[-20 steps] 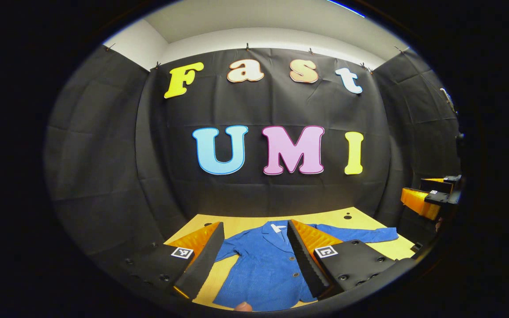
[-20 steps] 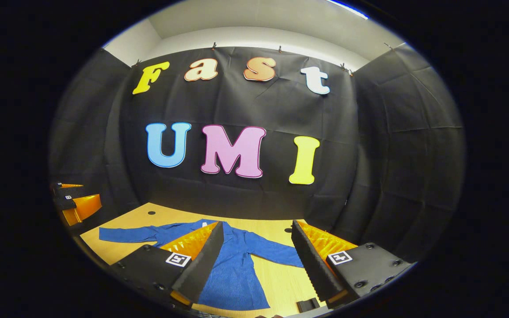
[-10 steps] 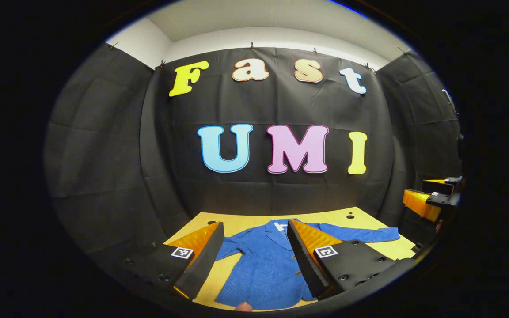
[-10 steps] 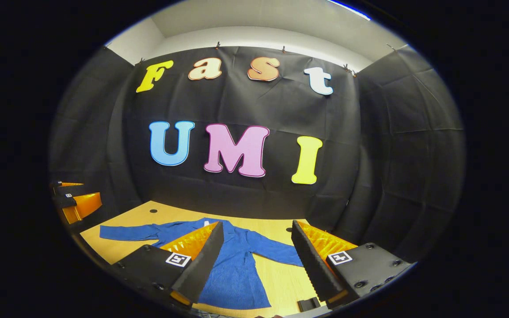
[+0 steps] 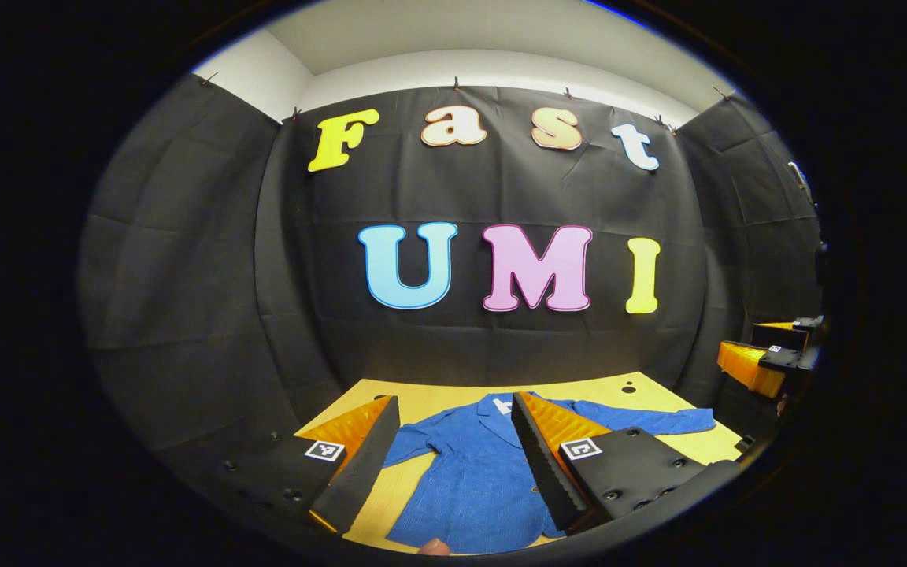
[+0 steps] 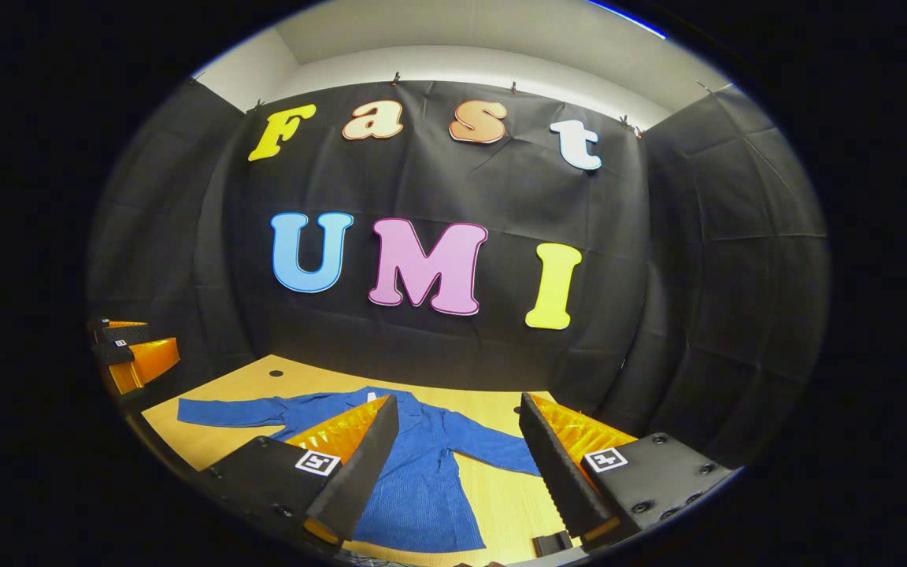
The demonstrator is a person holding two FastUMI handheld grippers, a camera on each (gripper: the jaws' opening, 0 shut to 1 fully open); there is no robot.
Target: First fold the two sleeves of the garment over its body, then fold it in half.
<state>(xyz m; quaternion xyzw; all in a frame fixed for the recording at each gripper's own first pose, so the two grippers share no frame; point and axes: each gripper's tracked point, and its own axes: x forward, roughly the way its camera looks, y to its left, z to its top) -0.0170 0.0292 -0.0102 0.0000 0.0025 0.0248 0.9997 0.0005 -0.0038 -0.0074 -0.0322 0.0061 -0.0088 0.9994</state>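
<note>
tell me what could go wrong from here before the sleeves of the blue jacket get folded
Both sleeves lie spread out on the wooden table, and both claws are open above the blue jacket, holding nothing.

1. The long sleeve reaches toward the table's side edge; a pull there might slide it off.
2. The left claw and right claw hover near the jacket's middle, so sleeves folded together might cross paths.
3. A deep pinch could gather the body cloth too.
</note>
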